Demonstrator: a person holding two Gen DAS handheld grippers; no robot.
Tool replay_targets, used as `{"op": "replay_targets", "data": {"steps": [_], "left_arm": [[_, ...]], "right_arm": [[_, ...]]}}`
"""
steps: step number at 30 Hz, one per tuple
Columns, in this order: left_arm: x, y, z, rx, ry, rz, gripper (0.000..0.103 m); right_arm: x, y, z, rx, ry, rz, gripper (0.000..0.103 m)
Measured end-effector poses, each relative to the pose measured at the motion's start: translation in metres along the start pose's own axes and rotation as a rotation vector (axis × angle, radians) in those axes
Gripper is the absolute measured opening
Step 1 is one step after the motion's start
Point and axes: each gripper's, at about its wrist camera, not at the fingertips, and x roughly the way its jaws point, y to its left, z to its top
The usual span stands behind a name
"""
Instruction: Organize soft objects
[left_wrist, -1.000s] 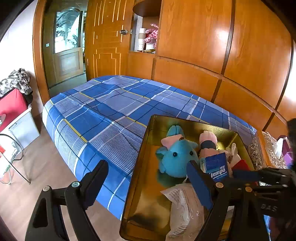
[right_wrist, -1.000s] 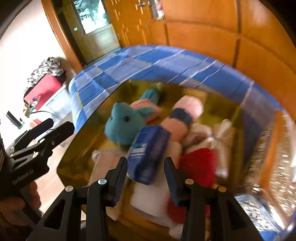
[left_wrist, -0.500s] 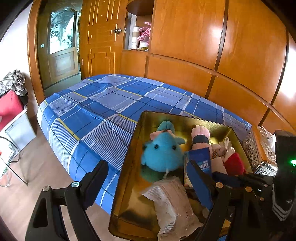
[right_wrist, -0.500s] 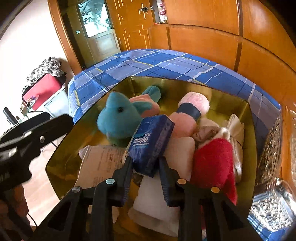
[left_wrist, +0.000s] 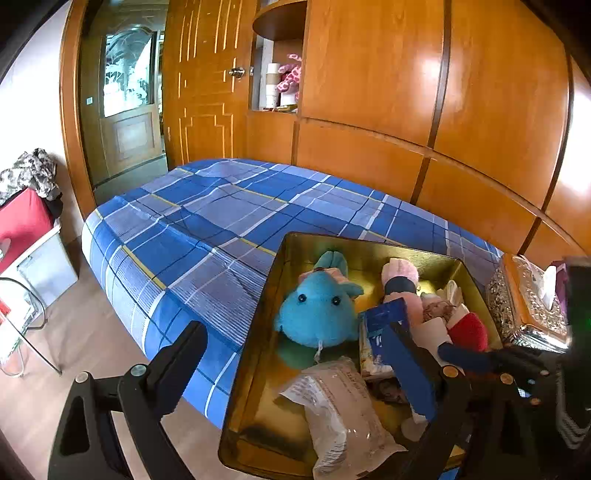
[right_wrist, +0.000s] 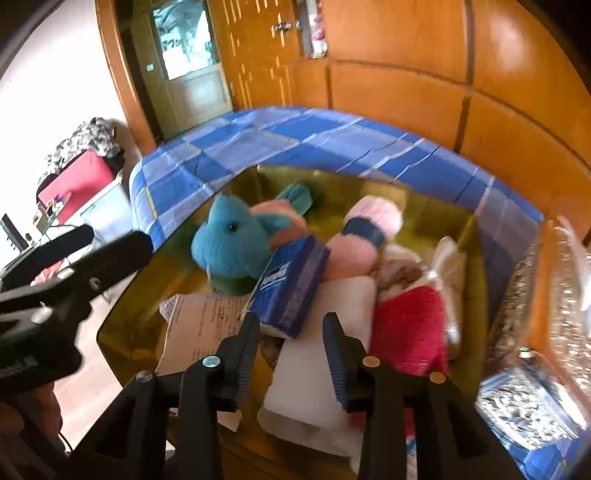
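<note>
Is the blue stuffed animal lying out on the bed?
No, the blue stuffed animal lies inside the gold tray, beside a blue tissue pack.

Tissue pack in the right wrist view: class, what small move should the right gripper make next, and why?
Probably draw the right gripper back, clear of the gold tray. Its jaws have just been opening; the blue tissue pack rests in the tray against the blue plush toy, its near end at the fingertips, unpinched.
</note>
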Motion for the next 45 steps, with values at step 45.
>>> {"op": "replay_targets", "data": {"steps": [45], "left_arm": [[-0.031, -0.053, -0.014, 0.092, -0.068, 0.013, 0.103]], "right_arm": [[-0.069, -0.034, -0.035, 0.174, -0.187, -0.328, 0.044]]}}
